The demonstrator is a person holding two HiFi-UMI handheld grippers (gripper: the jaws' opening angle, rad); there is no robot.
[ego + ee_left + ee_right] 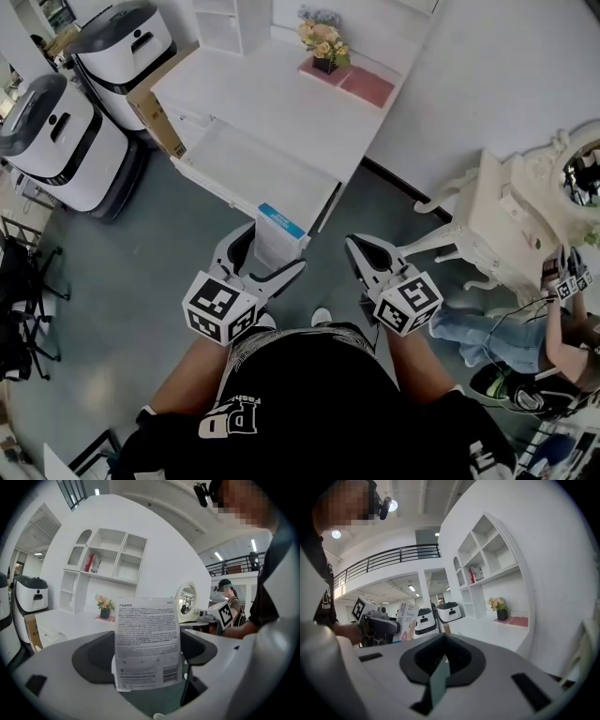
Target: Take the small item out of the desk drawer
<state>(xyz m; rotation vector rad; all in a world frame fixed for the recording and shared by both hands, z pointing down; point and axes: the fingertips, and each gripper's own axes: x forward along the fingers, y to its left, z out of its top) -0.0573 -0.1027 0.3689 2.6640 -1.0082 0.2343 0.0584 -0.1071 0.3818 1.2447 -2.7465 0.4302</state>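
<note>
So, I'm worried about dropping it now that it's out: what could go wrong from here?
The left gripper pinches the packet only by its lower end, so it could tilt or slip out. The drawer stands open right in front of the person; a careless swing could knock it.

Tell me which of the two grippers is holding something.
The left gripper: its jaws are shut on a white printed packet. The right gripper has its jaws together with nothing between them.
</note>
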